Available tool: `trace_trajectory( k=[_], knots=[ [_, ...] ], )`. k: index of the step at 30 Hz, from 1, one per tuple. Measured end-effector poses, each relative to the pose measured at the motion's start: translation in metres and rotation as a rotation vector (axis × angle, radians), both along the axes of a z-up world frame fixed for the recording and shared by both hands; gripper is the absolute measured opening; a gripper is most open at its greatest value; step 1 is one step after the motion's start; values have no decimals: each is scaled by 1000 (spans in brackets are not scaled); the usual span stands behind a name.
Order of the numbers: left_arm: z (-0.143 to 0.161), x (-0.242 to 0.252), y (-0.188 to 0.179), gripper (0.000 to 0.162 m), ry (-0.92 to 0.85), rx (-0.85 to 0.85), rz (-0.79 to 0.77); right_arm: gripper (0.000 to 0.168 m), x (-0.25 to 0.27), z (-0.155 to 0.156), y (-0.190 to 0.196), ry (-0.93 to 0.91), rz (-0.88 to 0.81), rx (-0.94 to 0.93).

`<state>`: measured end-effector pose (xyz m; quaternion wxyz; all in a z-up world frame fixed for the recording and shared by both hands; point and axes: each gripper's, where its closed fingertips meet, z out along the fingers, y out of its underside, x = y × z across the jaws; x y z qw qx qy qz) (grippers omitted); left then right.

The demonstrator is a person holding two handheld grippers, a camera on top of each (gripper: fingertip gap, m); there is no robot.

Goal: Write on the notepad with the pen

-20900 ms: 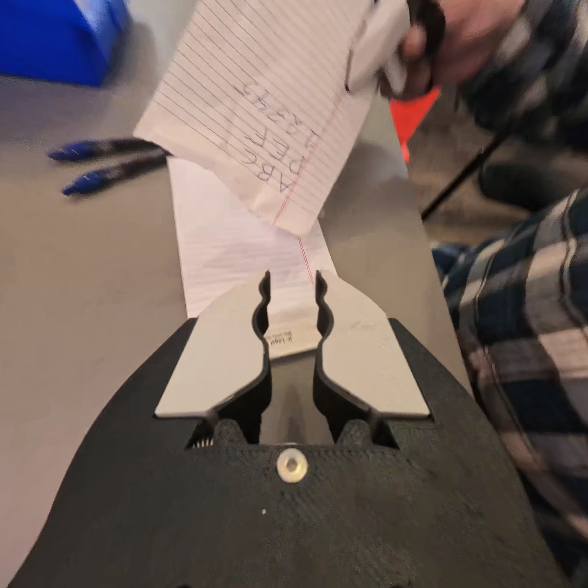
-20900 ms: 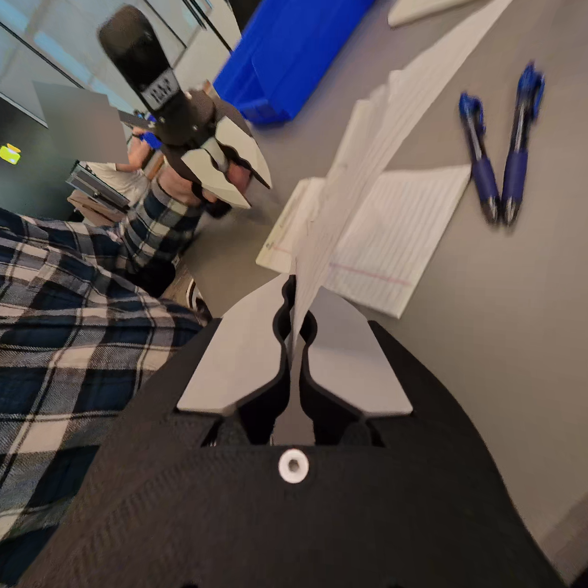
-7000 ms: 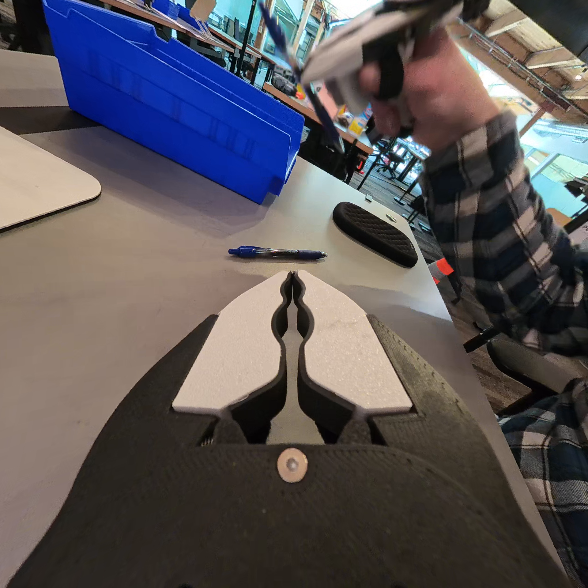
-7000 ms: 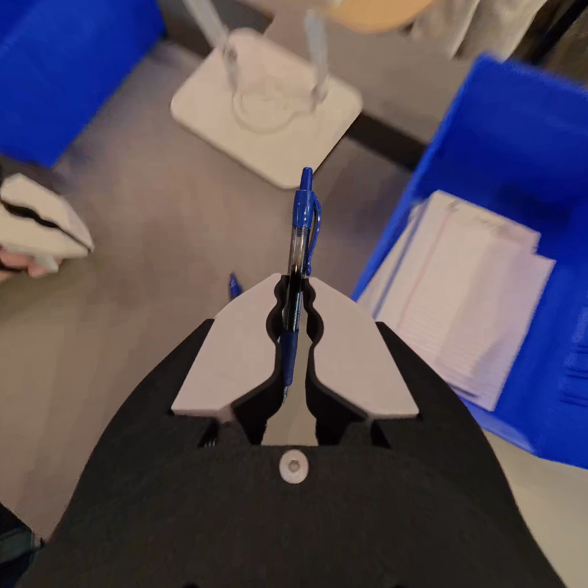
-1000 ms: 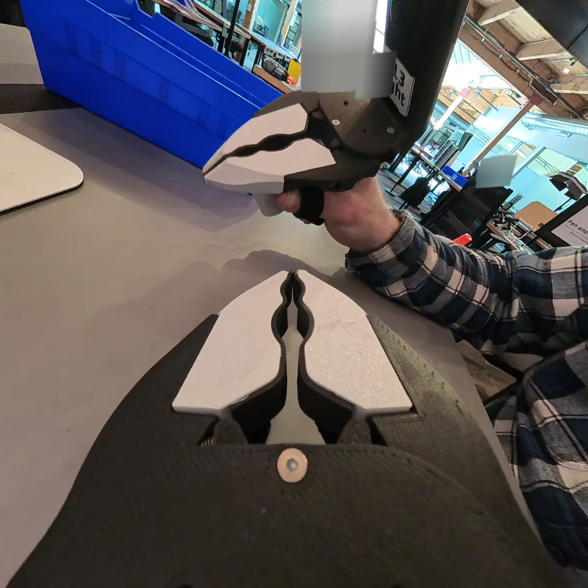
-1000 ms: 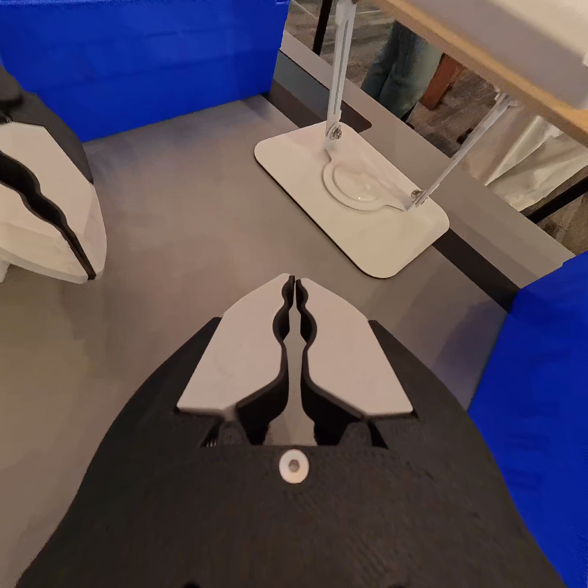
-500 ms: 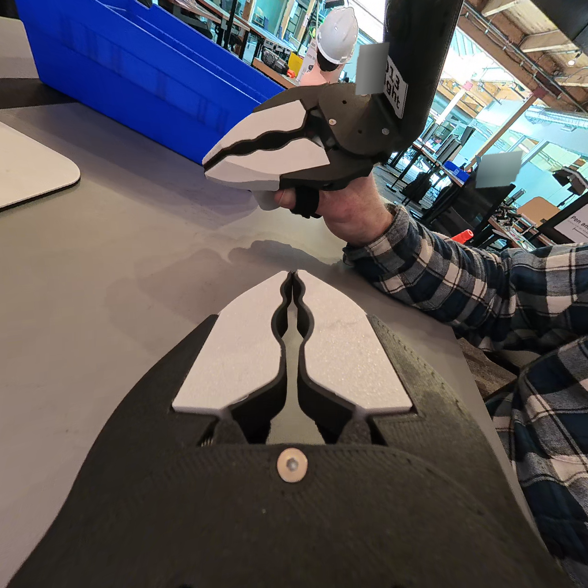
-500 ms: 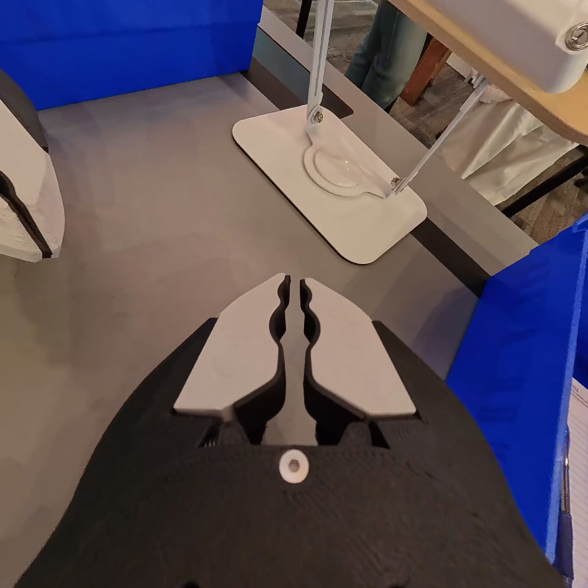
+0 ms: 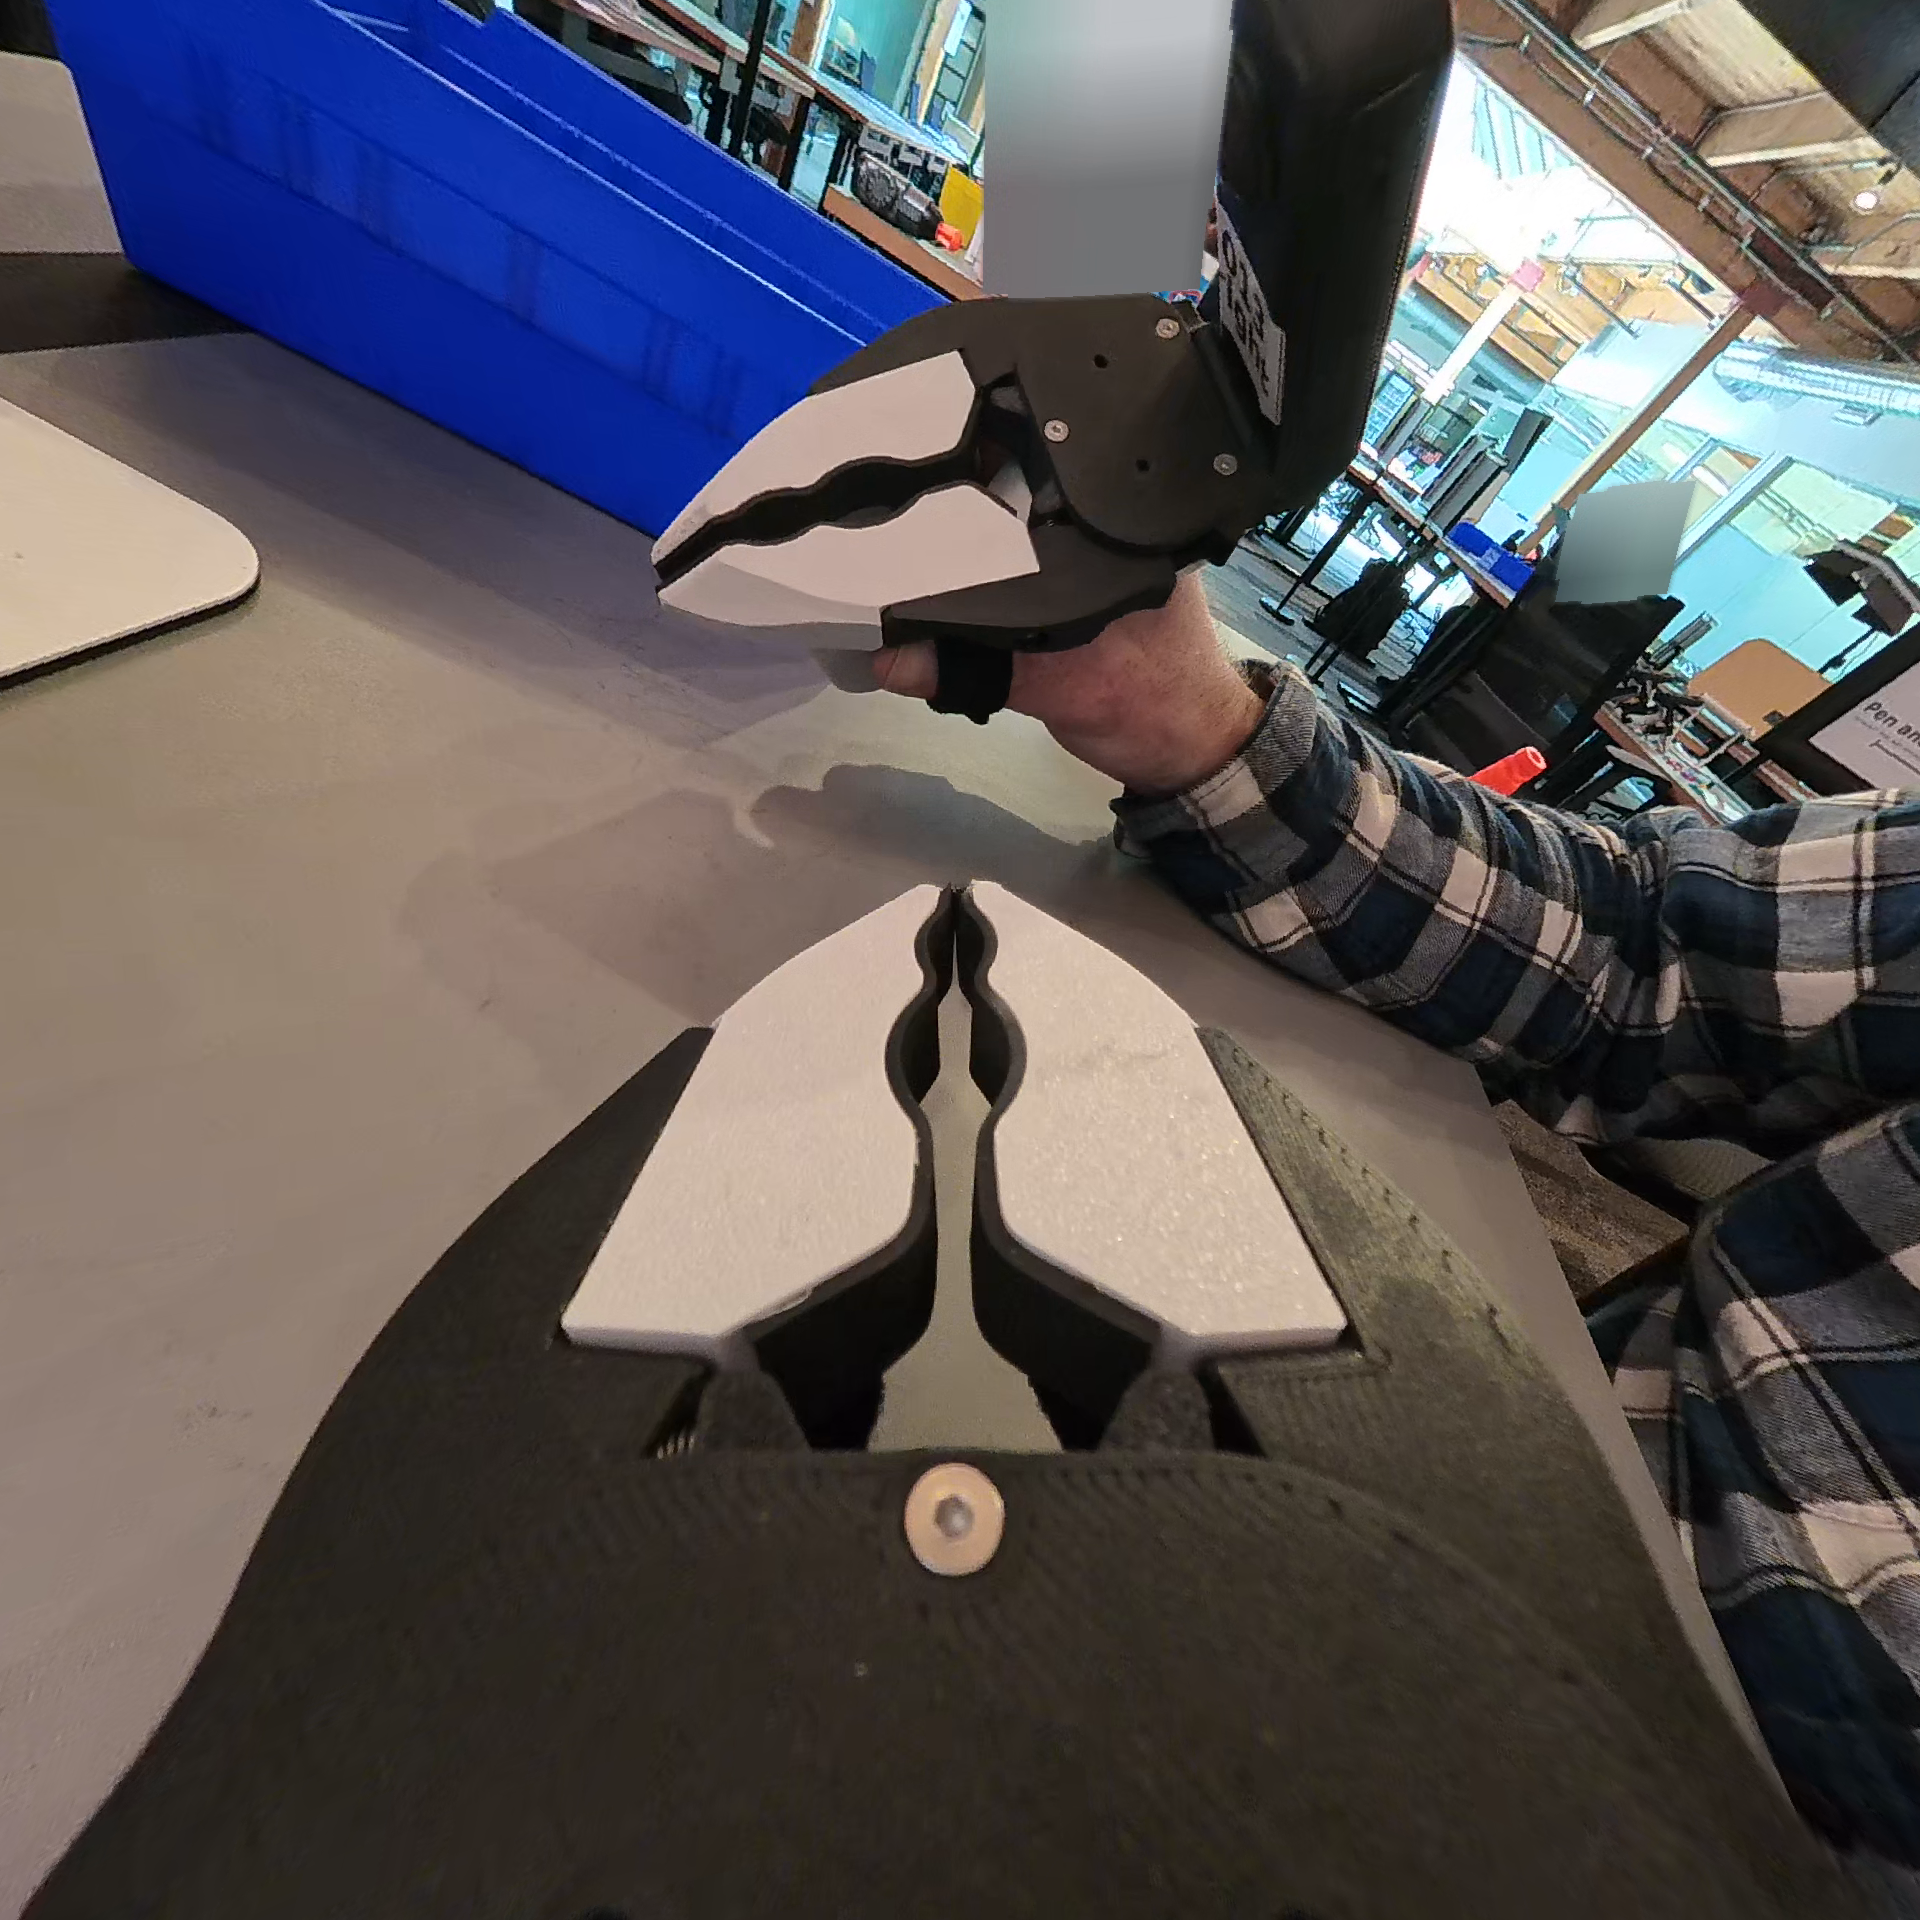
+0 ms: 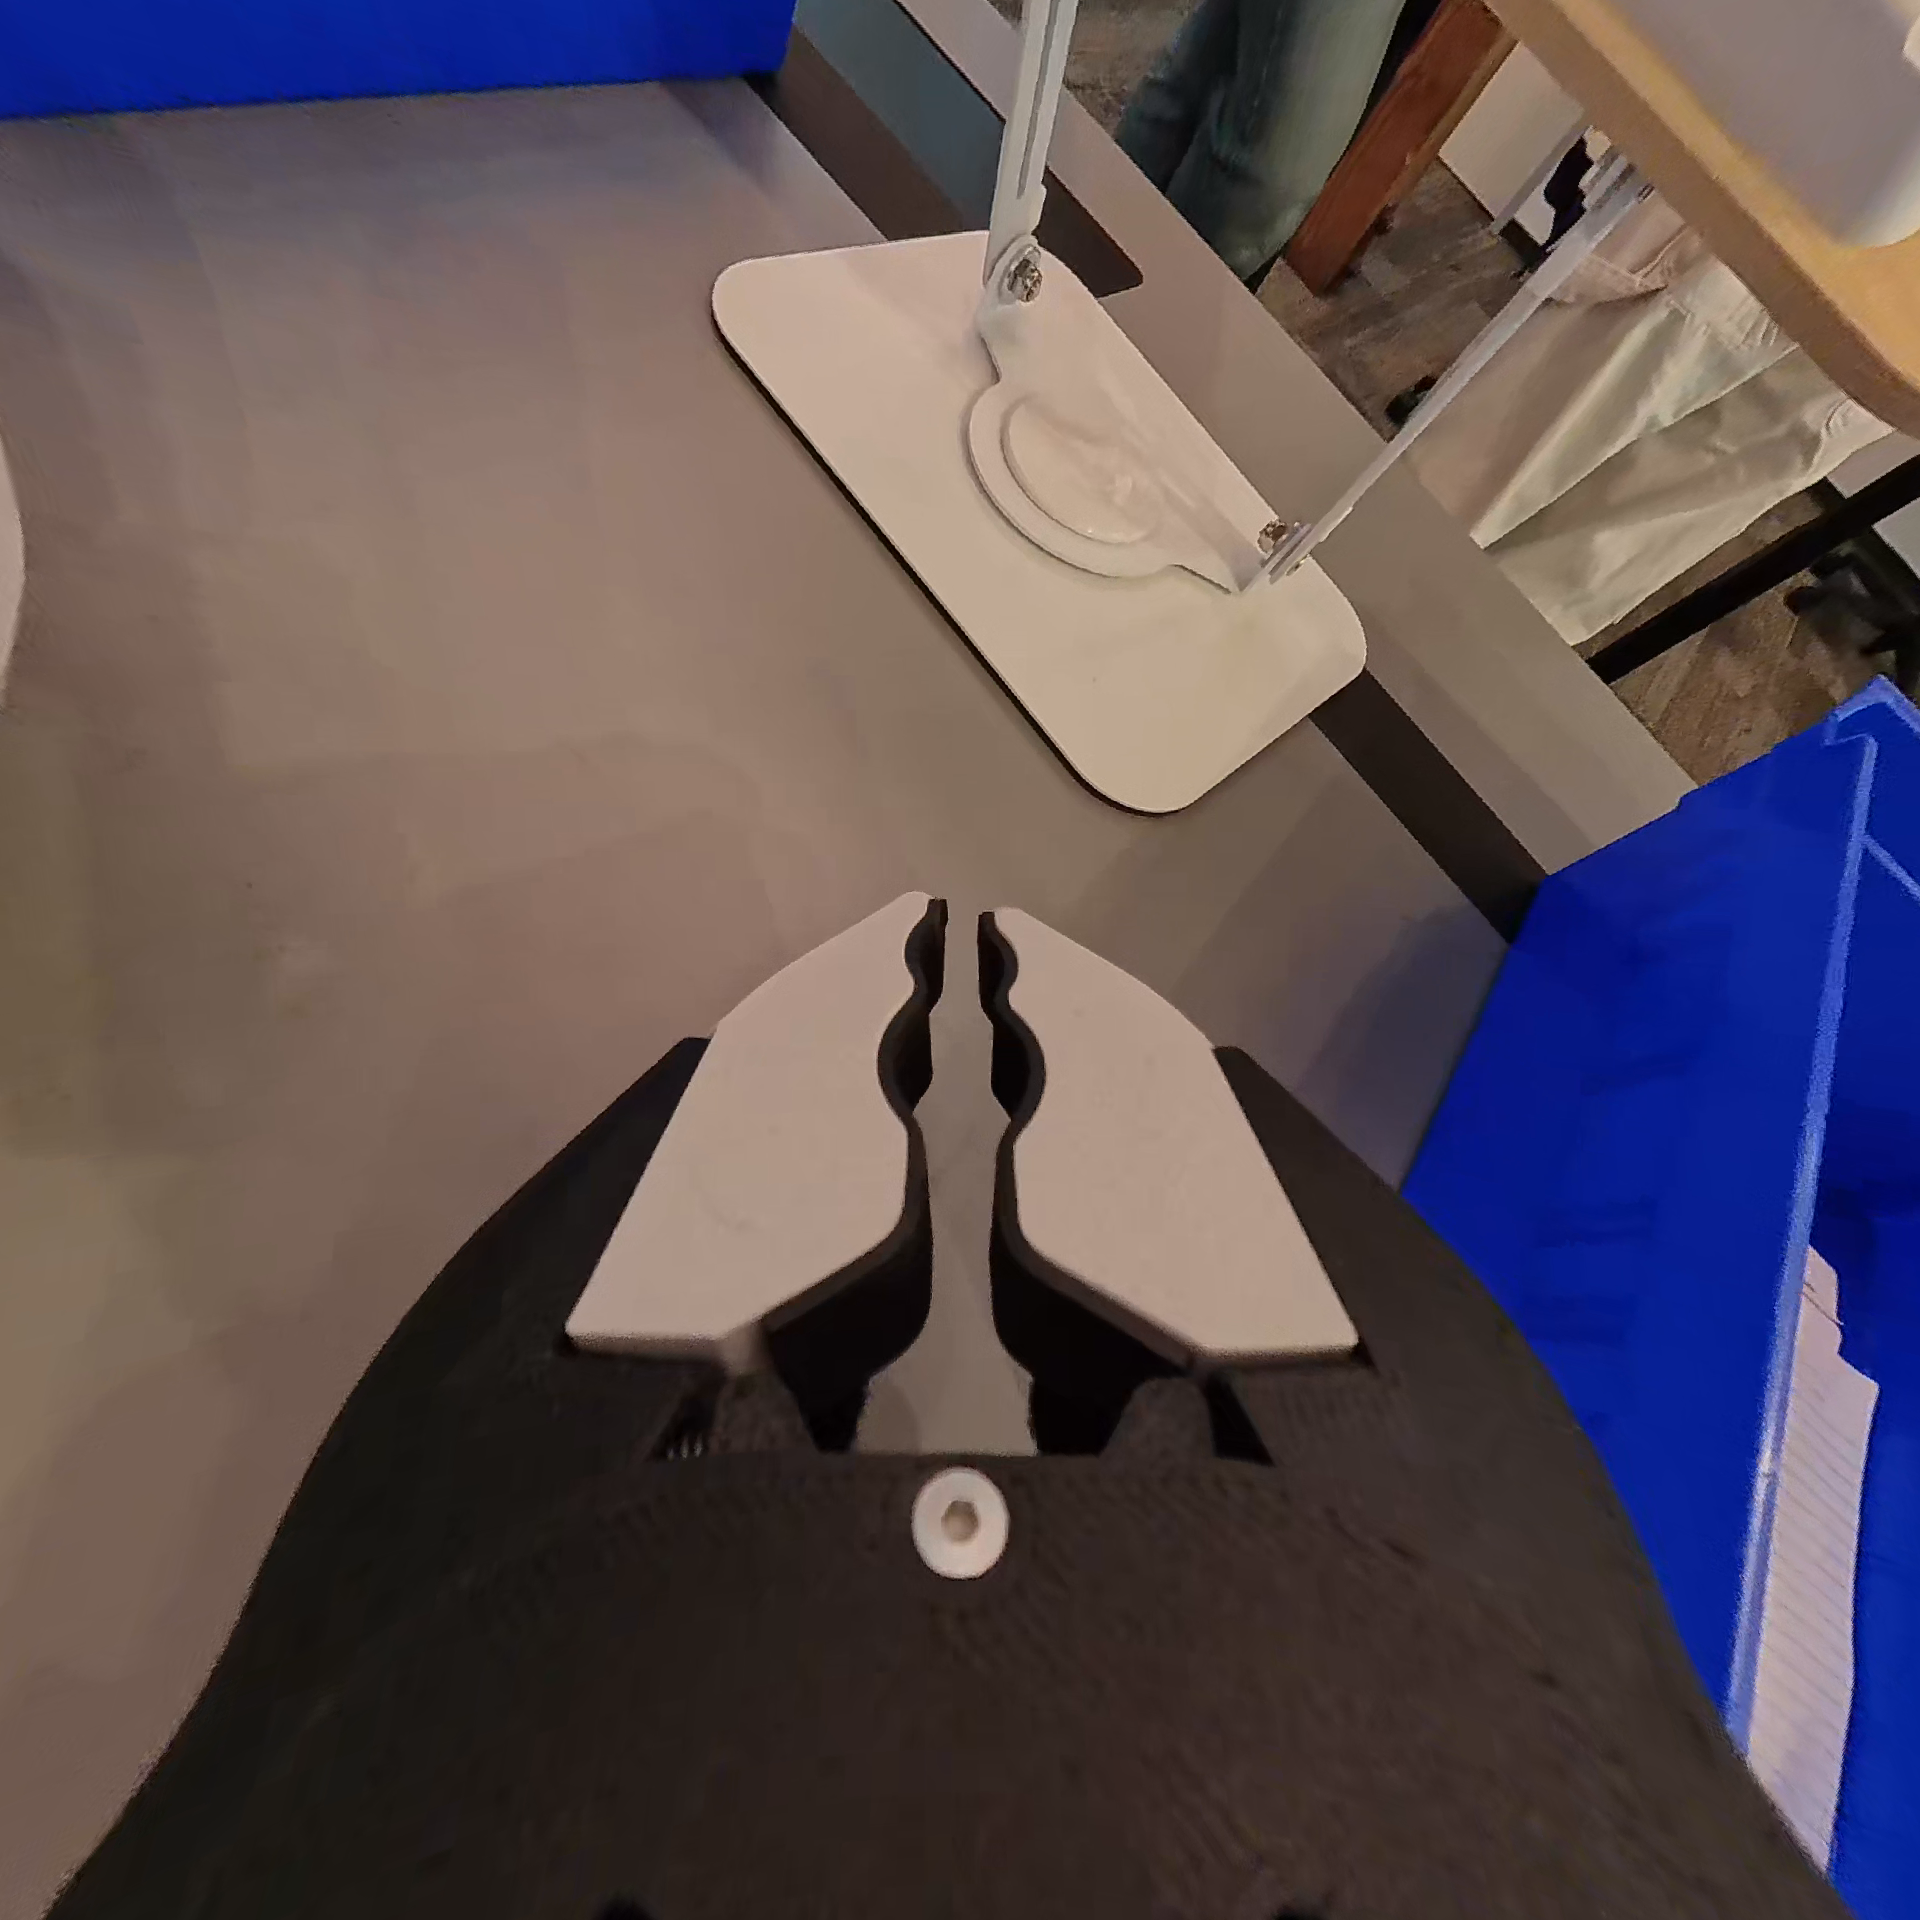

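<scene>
Grey counter (image 10: 416,623) fills both views, bare under both tools. The only sign of the notepad (image 10: 1834,1475) is a white, lined stack at the lower right edge of the right wrist view, lying inside a blue bin (image 10: 1662,1195). Only its edge shows, so I cannot tell how thick it is. No pen is in view in either picture.

The pad should be light. Its loose sheets are limp and will likely buckle or tear if pinched at one corner, so the stiffer bound edge looks like the safest place to hold it. A pen would be slim, smooth and prone to roll; it is best seated mid-barrel in the notches of the fingers.

Just left of that bin is the right gripper (image 10: 961,914), with its fingers a narrow slit apart and nothing between them. The left gripper (image 9: 954,894) has its fingers pressed together at the tips and is also empty.

Counted:
- one stack of lined paper
- zero pens visible
- two grippers
- two blue bins in the right wrist view, the second (image 10: 364,42) at the upper left
- one white stand base (image 10: 1091,644) toward the upper right
- one hand (image 9: 1122,686) with a plaid sleeve (image 9: 1507,935), holding the right gripper
</scene>
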<state>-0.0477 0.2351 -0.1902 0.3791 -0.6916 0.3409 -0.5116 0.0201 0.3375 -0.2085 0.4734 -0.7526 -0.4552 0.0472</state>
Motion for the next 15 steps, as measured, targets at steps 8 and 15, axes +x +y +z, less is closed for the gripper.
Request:
trace_trajectory(
  k=[8,15],
  knots=[
    [0,0,0,0,0,0,-1,7,1,3,0,4,-7,13],
    [0,0,0,0,0,-1,-1,10,3,6,1,11,-17,28]
  ],
)
